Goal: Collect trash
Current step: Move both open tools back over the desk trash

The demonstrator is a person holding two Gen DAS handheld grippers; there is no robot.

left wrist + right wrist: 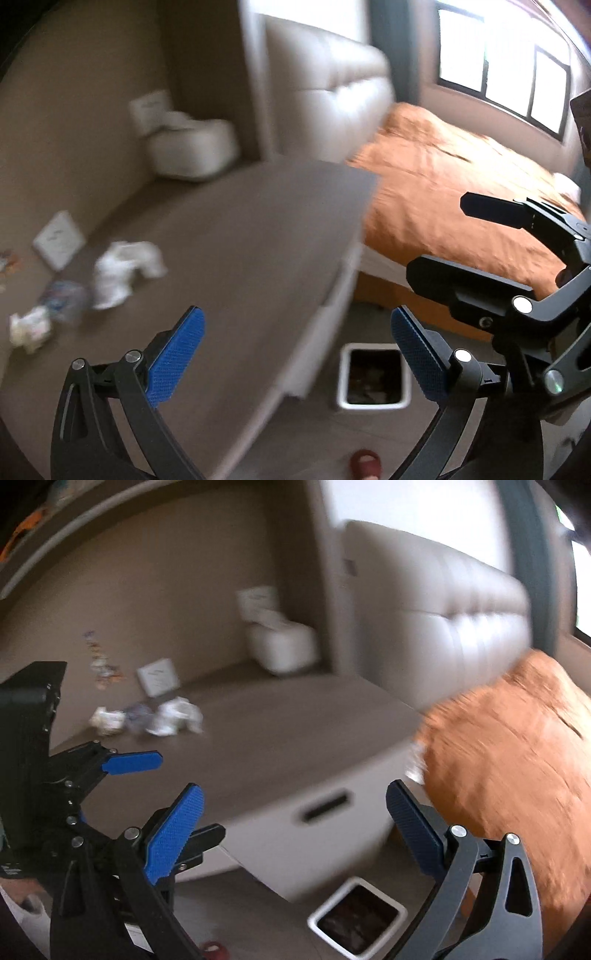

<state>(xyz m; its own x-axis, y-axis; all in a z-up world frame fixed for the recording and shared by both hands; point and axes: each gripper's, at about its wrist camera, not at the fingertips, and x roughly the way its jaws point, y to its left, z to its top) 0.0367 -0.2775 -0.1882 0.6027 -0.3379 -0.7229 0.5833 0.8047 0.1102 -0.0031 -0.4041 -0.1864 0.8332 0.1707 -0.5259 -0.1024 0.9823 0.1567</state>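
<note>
Three crumpled scraps litter brown desk; orange bed beside. Left gripper, right gripper both spread, empty. Window only in left view.

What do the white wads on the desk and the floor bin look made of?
White wads: likely crumpled tissue or paper, matte with soft creases, though blurred. Floor bin: probably white plastic, with a smooth, evenly coloured rim; its dark contents are unclear.

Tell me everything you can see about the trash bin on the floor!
The trash bin is small and rectangular, with a thick white rim and a dark inside. It stands upright and open on the floor beside the desk, near the orange bed. Some blurry scraps seem to lie inside. Neither gripper touches it.
</note>
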